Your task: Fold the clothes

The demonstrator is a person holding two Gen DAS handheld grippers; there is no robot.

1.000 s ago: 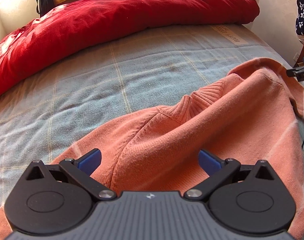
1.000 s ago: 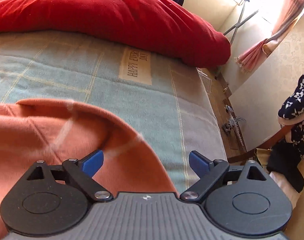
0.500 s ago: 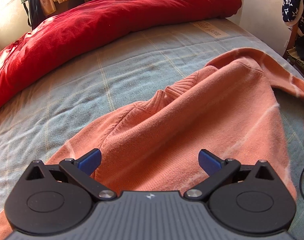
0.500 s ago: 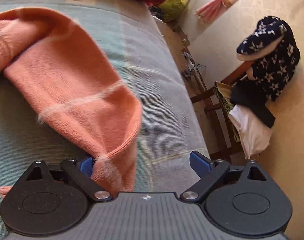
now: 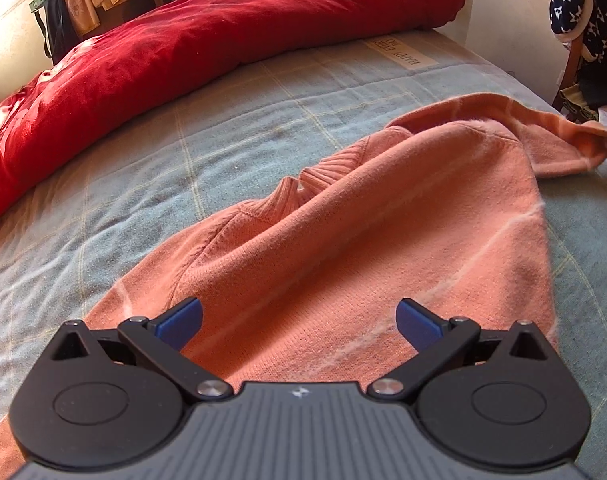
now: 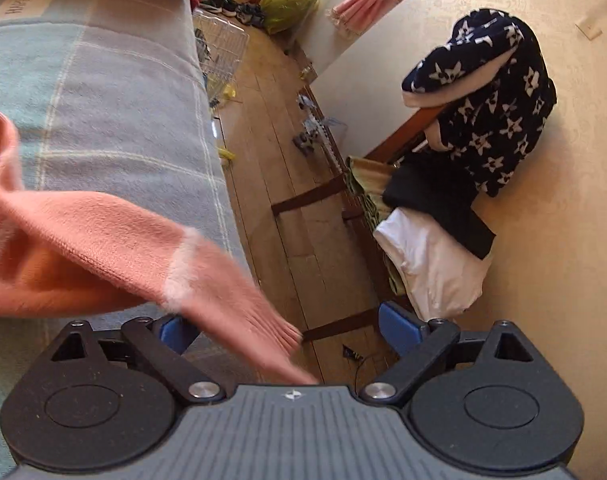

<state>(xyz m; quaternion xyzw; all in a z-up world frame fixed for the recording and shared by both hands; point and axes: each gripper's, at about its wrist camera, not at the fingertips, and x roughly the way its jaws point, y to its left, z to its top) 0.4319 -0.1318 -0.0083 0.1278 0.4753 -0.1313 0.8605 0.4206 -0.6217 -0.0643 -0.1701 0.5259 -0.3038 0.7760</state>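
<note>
The lower hem of the orange sweater [image 5: 383,248] is hidden under the left gripper [image 5: 299,322], whose jaws are spread wide above the fabric. The sweater lies on the blue checked bed cover [image 5: 143,168], its collar pointing to the red duvet [image 5: 223,32]. One sleeve [image 6: 115,248] runs across the right gripper [image 6: 281,330], also spread; its cuff is blurred.

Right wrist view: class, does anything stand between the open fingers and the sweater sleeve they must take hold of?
Nothing visible does. The pink sweater sleeve already drapes across the gap of the right gripper, its cuff lying over the gripper body near the left finger. Both fingers are spread, with only the bed cover and floor beyond.
</note>
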